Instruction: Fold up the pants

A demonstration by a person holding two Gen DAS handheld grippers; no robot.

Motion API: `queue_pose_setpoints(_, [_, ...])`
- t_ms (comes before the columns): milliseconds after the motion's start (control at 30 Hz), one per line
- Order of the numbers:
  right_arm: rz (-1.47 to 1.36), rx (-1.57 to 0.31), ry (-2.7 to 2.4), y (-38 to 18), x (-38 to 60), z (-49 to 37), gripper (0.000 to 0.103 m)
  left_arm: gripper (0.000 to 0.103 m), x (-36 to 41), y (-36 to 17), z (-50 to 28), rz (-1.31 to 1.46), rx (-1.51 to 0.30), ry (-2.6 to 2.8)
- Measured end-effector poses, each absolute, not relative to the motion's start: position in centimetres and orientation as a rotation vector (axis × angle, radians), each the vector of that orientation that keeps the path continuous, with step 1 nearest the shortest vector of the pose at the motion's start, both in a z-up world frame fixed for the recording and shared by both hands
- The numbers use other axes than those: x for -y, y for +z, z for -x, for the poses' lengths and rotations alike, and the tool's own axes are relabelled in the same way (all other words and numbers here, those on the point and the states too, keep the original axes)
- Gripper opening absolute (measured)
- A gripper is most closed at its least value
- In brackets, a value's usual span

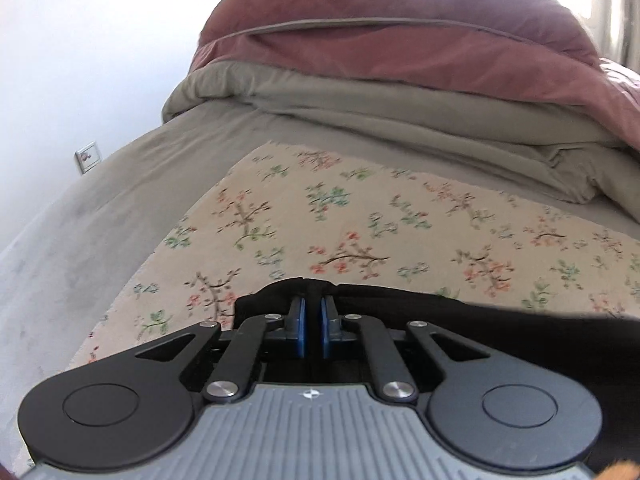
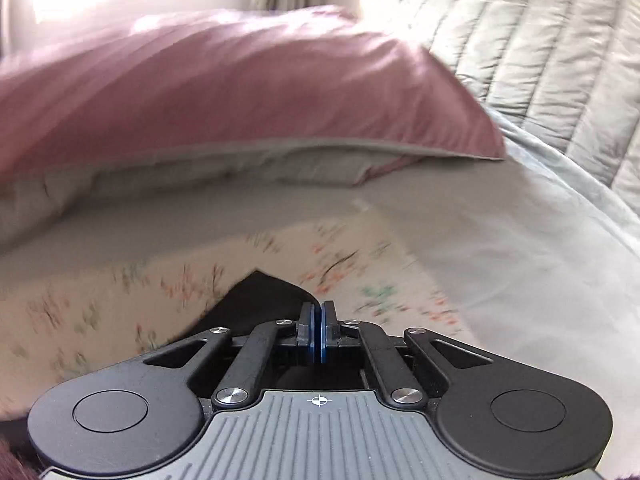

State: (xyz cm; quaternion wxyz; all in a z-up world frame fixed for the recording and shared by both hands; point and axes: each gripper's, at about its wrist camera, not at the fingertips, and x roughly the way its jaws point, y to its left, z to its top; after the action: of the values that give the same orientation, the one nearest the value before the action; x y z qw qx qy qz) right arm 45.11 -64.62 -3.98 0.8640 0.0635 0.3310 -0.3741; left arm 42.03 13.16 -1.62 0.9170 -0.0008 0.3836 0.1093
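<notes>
The pants (image 1: pixel 500 320) are black cloth, seen low in both views. In the left wrist view my left gripper (image 1: pixel 313 300) is shut on a fold of the pants, and the cloth stretches off to the right. In the right wrist view my right gripper (image 2: pixel 319 306) is shut on the pants (image 2: pixel 260 300), whose pointed corner sticks out to the left of the fingers. Both grippers hold the pants above a floral cloth (image 1: pixel 360 216) spread on the bed; it also shows in the right wrist view (image 2: pixel 120 300). The right view is motion-blurred.
A dusty-pink pillow (image 1: pixel 400 36) lies on a folded beige duvet (image 1: pixel 360 108) at the far end of the bed, also in the right view (image 2: pixel 240 92). A quilted grey cover (image 2: pixel 540 60) is at the right. A wall with a socket (image 1: pixel 88 156) stands left.
</notes>
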Motion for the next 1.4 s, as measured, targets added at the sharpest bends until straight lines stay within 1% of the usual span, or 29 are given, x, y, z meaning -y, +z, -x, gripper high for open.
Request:
queue_pose_setpoints(100, [-0.064,-0.643,-0.740,-2.1,63.3,-42.8,0.001,0.029,-13.4,-1.2,-41.1,0.036,-0.757,0.206])
queue_pose_setpoints(333, [-0.112,-0.478,-0.614,4.2,62.0,-35.7,0.001,0.029,-15.8,2.6,-36.2,0.141,-0.621,0.130])
queue_pose_setpoints(433, [-0.220,-0.391,-0.539,5.5,61.8,-29.6,0.001,0.029,-17.0,3.8,-32.4,0.170,-0.558,0.068])
queue_pose_setpoints(533, [-0.332,-0.357,-0.498,4.7,61.9,-22.2,0.001,0.029,-18.5,4.2,-27.6,0.173,-0.519,0.003])
queue_pose_setpoints(600, [-0.372,-0.401,-0.494,3.1,61.3,-17.1,0.001,0.030,-19.2,3.8,-25.0,0.159,-0.531,-0.036])
queue_pose_setpoints(667, [-0.385,-0.509,-0.519,0.5,61.0,-13.4,0.002,0.032,-19.9,2.9,-22.9,0.135,-0.584,-0.089])
queue_pose_setpoints(733, [-0.417,-0.620,-0.545,-2.0,60.9,-11.0,0.005,0.040,-20.1,1.9,-21.7,0.103,-0.673,-0.131])
queue_pose_setpoints(800, [-0.435,-0.726,-0.602,-3.9,60.7,-9.4,0.010,0.043,-20.4,1.2,-20.6,0.074,-0.752,-0.134])
queue_pose_setpoints(867, [-0.412,-0.758,-0.682,-4.1,59.9,-8.0,0.011,0.050,-21.0,1.4,-19.6,0.074,-0.777,-0.132])
queue_pose_setpoints(900, [-0.418,-0.751,-0.699,-3.8,59.7,-7.6,0.011,0.057,-21.4,1.7,-19.2,0.091,-0.773,-0.127])
queue_pose_setpoints(933, [-0.430,-0.734,-0.718,-3.2,59.8,-7.4,0.014,0.066,-21.9,2.2,-18.8,0.122,-0.764,-0.121])
queue_pose_setpoints(1000, [-0.473,-0.690,-0.737,-1.9,59.9,-7.5,0.017,0.074,-23.0,2.7,-18.0,0.199,-0.762,-0.116])
queue_pose_setpoints(1033, [-0.499,-0.674,-0.734,-1.2,59.9,-7.6,0.020,0.074,-23.2,2.9,-17.8,0.236,-0.764,-0.118])
queue_pose_setpoints(1100, [-0.557,-0.676,-0.710,-0.8,59.8,-8.6,0.028,0.075,-23.1,2.9,-17.7,0.292,-0.785,-0.128])
queue_pose_setpoints(1167, [-0.591,-0.705,-0.662,-0.9,59.0,-10.2,0.051,0.078,-22.5,2.5,-18.2,0.330,-0.835,-0.117])
queue_pose_setpoints(1233, [-0.582,-0.754,-0.660,-1.4,58.0,-11.9,0.058,0.081,-21.9,1.8,-18.5,0.374,-0.883,-0.076])
queue_pose_setpoints(1300, [-0.534,-0.786,-0.655,-2.0,57.0,-13.9,0.061,0.081,-21.7,1.2,-18.9,0.425,-0.905,-0.050])
queue_pose_setpoints(1367, [-0.451,-0.831,-0.685,-2.9,56.6,-15.8,0.068,0.084,-21.6,0.4,-19.1,0.449,-0.916,0.028])
queue_pose_setpoints(1400, [-0.417,-0.860,-0.721,-3.5,56.7,-16.7,0.068,0.084,-21.7,0.2,-19.2,0.469,-0.924,0.079])
